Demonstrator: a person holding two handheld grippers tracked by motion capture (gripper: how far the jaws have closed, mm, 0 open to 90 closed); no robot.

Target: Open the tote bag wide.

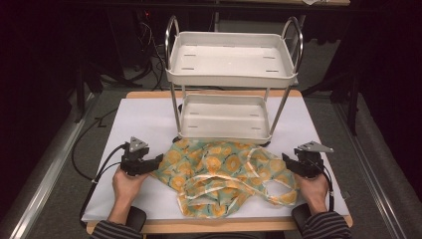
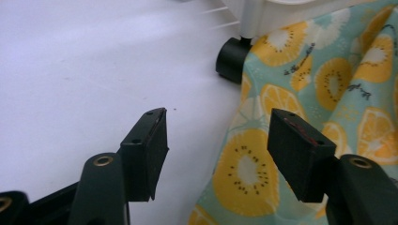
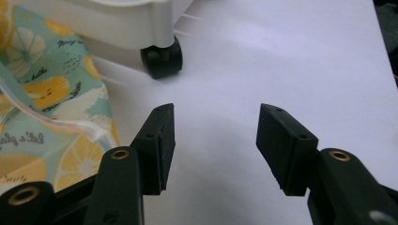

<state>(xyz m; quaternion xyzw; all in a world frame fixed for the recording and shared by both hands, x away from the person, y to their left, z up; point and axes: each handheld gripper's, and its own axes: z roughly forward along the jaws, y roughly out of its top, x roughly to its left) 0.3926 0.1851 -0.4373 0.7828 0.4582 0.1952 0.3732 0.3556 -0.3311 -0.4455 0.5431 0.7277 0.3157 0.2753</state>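
Gaping, both tongs (image 2: 218,140) (image 3: 216,140) released | cloth (image 3: 42,122) print: "let's pla…"

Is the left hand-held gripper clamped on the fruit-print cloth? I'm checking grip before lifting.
No, the left hand-held gripper stands open, its jaws apart over the fruit-print cloth edge.

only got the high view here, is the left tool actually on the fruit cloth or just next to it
Observer: Just next to it. In the left gripper view the left tool stands open, one jaw over bare white table, the other above the fruit cloth, with the cloth's edge in the gap between them.
Operator: and the right tool
Observer: The right tool is open too, with bare table between its jaws; the cloth lies off to one side, beside one jaw.
Operator: anything close ahead of them
Observer: Each gripper view shows a black caster of the white cart standing at the cloth's edge.
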